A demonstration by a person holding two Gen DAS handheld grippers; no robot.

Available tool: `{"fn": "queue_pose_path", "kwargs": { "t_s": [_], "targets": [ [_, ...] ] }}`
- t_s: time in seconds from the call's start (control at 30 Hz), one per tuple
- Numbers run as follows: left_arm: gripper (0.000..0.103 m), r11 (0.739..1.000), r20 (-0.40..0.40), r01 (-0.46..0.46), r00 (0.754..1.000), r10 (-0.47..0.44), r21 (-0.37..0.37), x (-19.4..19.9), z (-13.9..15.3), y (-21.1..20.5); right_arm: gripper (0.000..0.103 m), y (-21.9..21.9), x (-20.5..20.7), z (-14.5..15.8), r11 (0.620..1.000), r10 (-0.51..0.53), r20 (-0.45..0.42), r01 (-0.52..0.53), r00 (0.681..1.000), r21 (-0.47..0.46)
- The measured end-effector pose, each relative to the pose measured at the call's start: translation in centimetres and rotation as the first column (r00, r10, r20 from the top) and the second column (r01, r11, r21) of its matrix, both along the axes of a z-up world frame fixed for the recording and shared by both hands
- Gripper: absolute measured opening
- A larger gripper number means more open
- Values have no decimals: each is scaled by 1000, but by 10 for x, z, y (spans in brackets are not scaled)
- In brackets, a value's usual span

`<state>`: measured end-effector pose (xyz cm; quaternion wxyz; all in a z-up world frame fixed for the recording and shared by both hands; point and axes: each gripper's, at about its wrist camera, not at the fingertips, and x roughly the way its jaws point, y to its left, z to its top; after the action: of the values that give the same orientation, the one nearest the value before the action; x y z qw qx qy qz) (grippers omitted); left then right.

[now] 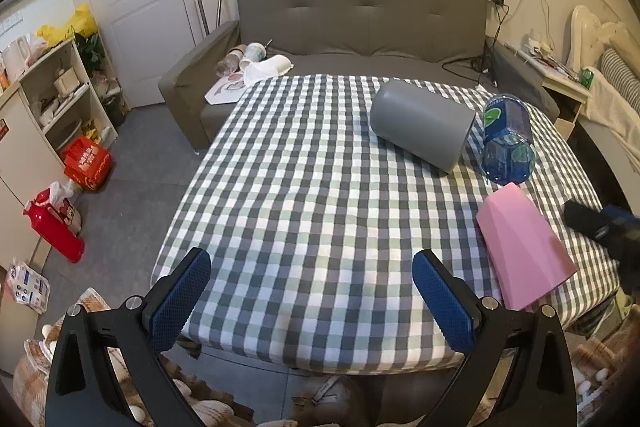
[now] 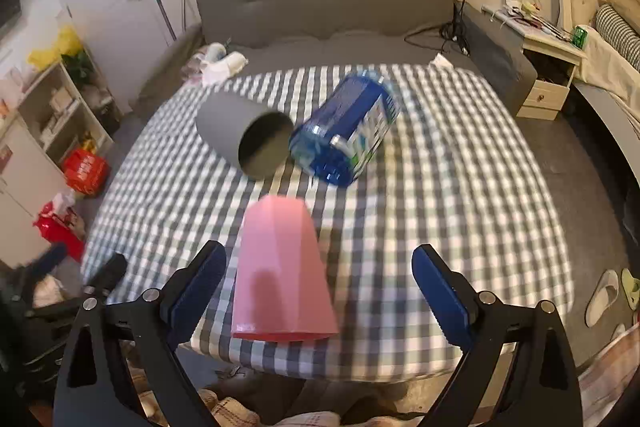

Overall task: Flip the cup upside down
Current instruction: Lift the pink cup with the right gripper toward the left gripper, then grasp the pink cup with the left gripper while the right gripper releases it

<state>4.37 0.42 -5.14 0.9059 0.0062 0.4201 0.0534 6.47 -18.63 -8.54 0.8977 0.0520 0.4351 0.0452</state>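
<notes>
Pink cup (image 2: pixel 282 275) stands rim-down, long axis vertical, directly ahead betw. right gripper (image 2: pixel 319 291) fingers; jaws wide, empty. Left gripper (image 1: pixel 312 297) farther, also spread, empty.

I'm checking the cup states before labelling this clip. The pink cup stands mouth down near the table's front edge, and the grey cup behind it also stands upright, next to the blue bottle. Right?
Not quite. The grey cup is not upright: it lies on its side, its open mouth plain in the right wrist view. The pink cup does stand mouth down near the front edge, with the blue bottle beside the grey one.
</notes>
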Motion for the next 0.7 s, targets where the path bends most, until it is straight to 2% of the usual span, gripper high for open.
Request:
{"fn": "queue_pose_path", "kwargs": {
  "t_s": [0.07, 0.13, 0.3, 0.4, 0.57, 0.7],
  "targets": [
    [103, 1000, -9, 6, 1000, -6, 3, 0, 4, -5, 95, -13, -2, 14, 1000, 19, 16, -19, 1000, 11],
    [103, 1000, -18, 16, 1000, -16, -7, 0, 8, -14, 95, -25, -6, 26, 999, 30, 38, -30, 999, -18],
    [103, 990, -84, 63, 994, -74, -130, 12, 16, -42, 95, -52, -11, 39, 996, 39, 64, -33, 997, -84],
    [103, 980, -105, 105, 987, -124, -171, 19, 19, -62, 95, -71, -13, 37, 995, 14, 71, -7, 997, -96],
    [103, 976, -145, 161, 973, -182, -144, 38, 20, -93, 95, -91, -11, 33, 997, -20, 64, 25, 998, -68],
    [103, 974, -216, 176, 955, -204, -144, 58, 10, -111, 95, -100, -10, 31, 997, -40, 67, 44, 997, -60]
  ]
}}
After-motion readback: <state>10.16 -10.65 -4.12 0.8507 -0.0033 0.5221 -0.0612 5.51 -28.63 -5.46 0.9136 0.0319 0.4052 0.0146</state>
